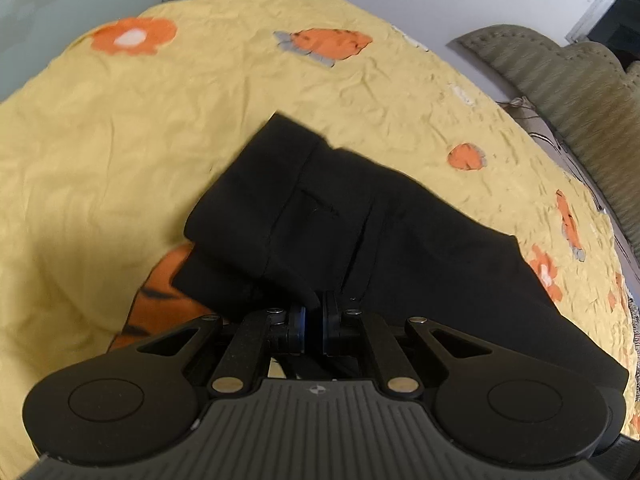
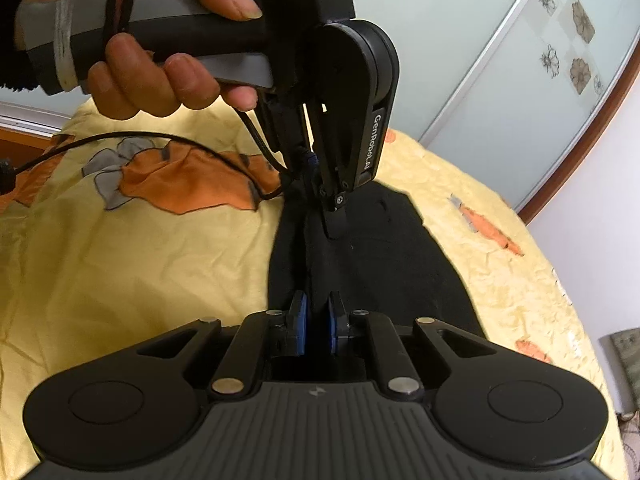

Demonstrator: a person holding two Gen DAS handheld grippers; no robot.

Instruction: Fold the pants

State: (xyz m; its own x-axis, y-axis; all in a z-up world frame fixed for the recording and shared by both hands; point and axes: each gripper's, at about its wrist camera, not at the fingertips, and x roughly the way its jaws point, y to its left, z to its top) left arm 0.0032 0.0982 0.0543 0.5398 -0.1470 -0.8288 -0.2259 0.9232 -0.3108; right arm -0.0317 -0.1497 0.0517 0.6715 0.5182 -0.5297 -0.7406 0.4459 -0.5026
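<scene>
Black pants (image 1: 340,224) lie partly folded on a yellow bedspread, one layer doubled over another. My left gripper (image 1: 314,312) is shut on the near edge of the pants. In the right wrist view the pants (image 2: 384,256) stretch from my right gripper (image 2: 318,312), which is shut on a raised ridge of the black cloth, to the left gripper (image 2: 332,216) held by a hand at the far end. The cloth between the two grippers is lifted into a fold line.
The yellow bedspread (image 1: 120,140) with orange flower prints covers the bed. A grey-green sofa (image 1: 568,92) stands to the right of the bed. A black cable (image 2: 160,140) trails from the left gripper across the spread. A wardrobe door (image 2: 520,80) stands behind.
</scene>
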